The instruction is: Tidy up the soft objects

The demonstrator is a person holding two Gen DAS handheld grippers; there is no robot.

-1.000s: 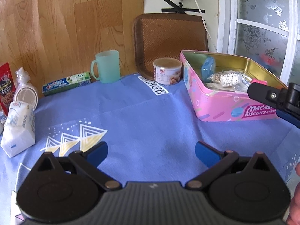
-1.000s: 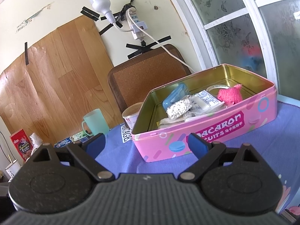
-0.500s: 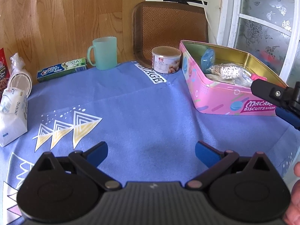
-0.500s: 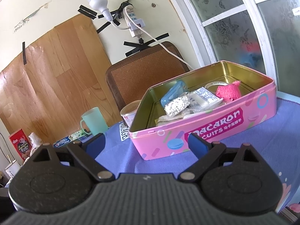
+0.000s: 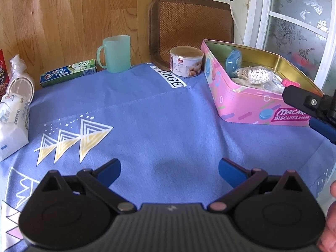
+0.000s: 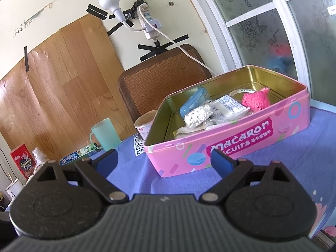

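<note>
Tissue pack on blue tablecloth

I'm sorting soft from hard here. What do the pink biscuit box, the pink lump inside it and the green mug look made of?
Pink biscuit box: likely tin, with a printed outside and a shiny gold inside. Pink lump: looks like knitted or terry fabric, with a matte, nubbly surface, so soft. Green mug: probably frosted plastic, translucent and dull.

Bright, even daylight from frosted window at right. Soft diffuse shadow on blue tablecloth between left tongs. Mild glare on gold tin interior. Strong fisheye bending, dark vignette at corners. Sharp focus throughout; no motion blur.
</note>
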